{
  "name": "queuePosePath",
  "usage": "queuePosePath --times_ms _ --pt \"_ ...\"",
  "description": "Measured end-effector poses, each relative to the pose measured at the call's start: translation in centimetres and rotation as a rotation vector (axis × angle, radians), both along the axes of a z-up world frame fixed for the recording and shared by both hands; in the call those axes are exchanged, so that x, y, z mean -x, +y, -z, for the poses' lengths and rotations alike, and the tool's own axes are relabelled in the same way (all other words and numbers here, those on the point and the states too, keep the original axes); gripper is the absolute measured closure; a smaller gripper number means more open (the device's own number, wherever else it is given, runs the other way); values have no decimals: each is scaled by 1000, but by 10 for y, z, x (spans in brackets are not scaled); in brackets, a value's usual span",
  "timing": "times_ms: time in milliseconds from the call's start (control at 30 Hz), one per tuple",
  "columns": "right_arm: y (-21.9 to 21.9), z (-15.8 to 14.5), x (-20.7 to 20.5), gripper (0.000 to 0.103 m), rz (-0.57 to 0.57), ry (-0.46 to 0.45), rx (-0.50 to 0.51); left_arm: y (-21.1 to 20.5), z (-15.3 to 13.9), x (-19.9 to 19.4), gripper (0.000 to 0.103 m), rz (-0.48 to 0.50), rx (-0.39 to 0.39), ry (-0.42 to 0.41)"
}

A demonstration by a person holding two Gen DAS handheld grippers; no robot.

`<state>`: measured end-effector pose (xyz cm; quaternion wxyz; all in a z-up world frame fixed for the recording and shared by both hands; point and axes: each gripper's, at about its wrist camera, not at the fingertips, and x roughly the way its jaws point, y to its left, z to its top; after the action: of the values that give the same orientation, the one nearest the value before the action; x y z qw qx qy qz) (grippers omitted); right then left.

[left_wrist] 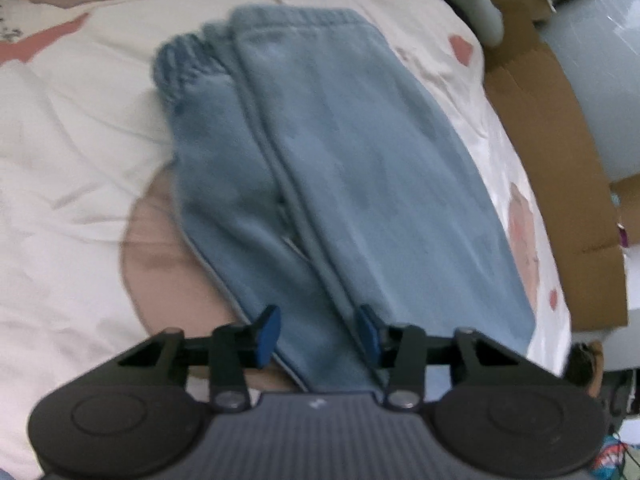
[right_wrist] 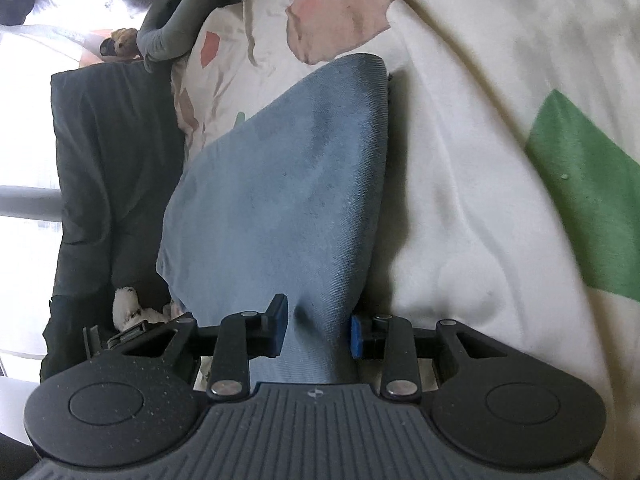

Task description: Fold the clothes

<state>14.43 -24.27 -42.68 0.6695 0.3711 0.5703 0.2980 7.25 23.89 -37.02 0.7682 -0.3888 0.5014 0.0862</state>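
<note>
Blue pants lay on the bedspread, the legs already folded side by side. In the left view, the left gripper had its tongs apart over the near end, cloth between them but not pinched. In the right view, the right gripper was clamped on a bunched corner. More folding was probably left.

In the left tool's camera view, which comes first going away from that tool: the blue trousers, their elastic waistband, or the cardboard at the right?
1. Blue trousers: fabric lies between the left tool pads.
2. Cardboard: off to the right, beside the bed.
3. Elastic waistband: the trousers' far end, top of view.
</note>
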Motion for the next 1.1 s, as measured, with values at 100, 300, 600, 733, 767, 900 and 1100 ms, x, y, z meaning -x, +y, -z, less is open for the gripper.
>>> queuePosePath --times_ms 100,300,600,733,767,900,1100 --pt "-5 0 -1 92 12 1 -47 5 -3 1 63 -17 -26 3" --pt "-3 6 -3 89 30 20 -49 15 -8 2 63 -44 -56 -1" --pt "6 14 -6 94 30 24 -38 14 -11 1 60 -8 -78 0" --pt "7 3 -5 97 12 -27 -29 13 -19 -4 59 24 -59 -10" --pt "6 0 -5 98 10 -33 -27 12 -22 -6 59 33 -57 -18" --pt "5 -9 -7 98 5 -53 -27 8 -39 -15 59 66 -74 -59" --pt "2 -25 -19 98 19 -69 2 -15 -49 -33 59 136 -69 -97"
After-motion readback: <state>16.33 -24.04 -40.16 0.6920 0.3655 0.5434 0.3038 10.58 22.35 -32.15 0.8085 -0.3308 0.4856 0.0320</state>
